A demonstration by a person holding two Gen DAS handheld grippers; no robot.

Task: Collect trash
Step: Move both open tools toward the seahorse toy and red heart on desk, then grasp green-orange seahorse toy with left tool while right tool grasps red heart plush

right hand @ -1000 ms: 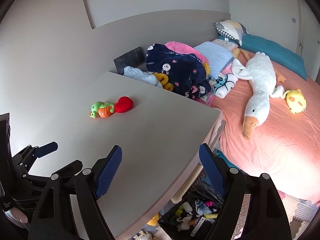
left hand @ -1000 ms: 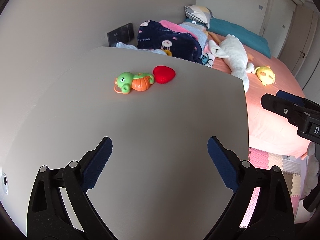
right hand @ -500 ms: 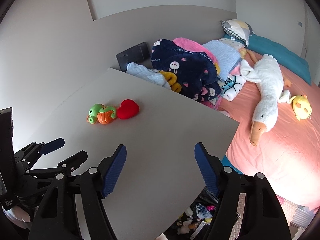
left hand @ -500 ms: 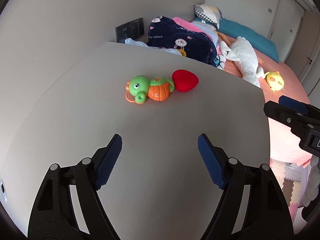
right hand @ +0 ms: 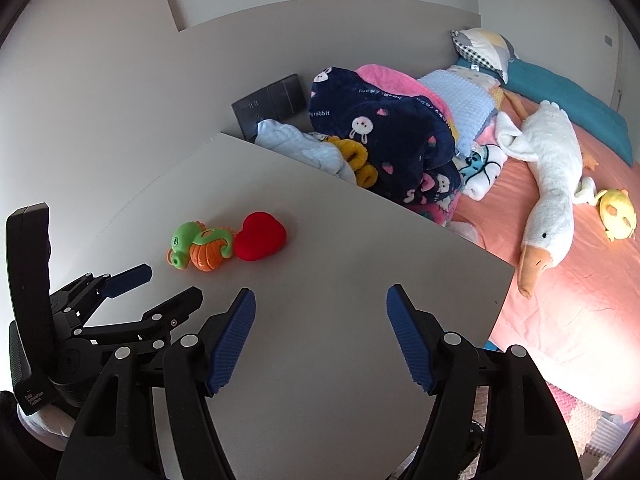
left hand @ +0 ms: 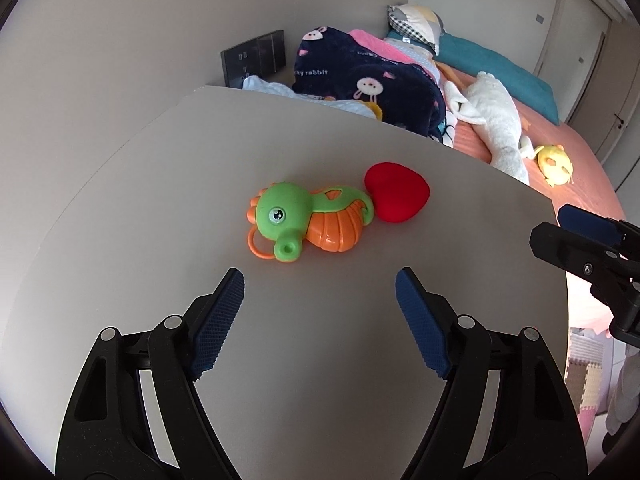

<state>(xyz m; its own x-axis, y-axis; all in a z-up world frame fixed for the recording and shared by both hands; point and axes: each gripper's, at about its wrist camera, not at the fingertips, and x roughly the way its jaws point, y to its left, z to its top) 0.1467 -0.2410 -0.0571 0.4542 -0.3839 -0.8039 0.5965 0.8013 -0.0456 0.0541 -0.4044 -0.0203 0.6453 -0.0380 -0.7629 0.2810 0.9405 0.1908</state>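
Note:
A green and orange plastic seahorse toy [left hand: 308,220] lies on the grey table [left hand: 320,380], and a red heart-shaped cushion [left hand: 398,192] touches its tail end. My left gripper [left hand: 319,276] hovers just short of the seahorse, open, with only bare table between its blue pads. To its right my right gripper [right hand: 321,292] is also open and holds nothing. From the right wrist, the seahorse [right hand: 200,244] and the heart [right hand: 260,234] lie ahead to the left, beyond the left gripper [right hand: 172,282]. The right gripper's fingers [left hand: 576,222] show at the left wrist view's right edge.
The table's right edge [right hand: 500,312] borders a bed with a pink sheet [right hand: 560,300]. On the bed lie a navy rabbit blanket [right hand: 380,132], a white goose plush [right hand: 552,172] and a yellow plush [right hand: 618,214]. A dark socket panel [right hand: 268,104] sits on the wall. Foam mats [left hand: 584,364] cover the floor.
Both grippers have moved forward over the table toward the toys, which now look larger and closer. Both pairs of jaws have narrowed somewhat. The toys have not moved.

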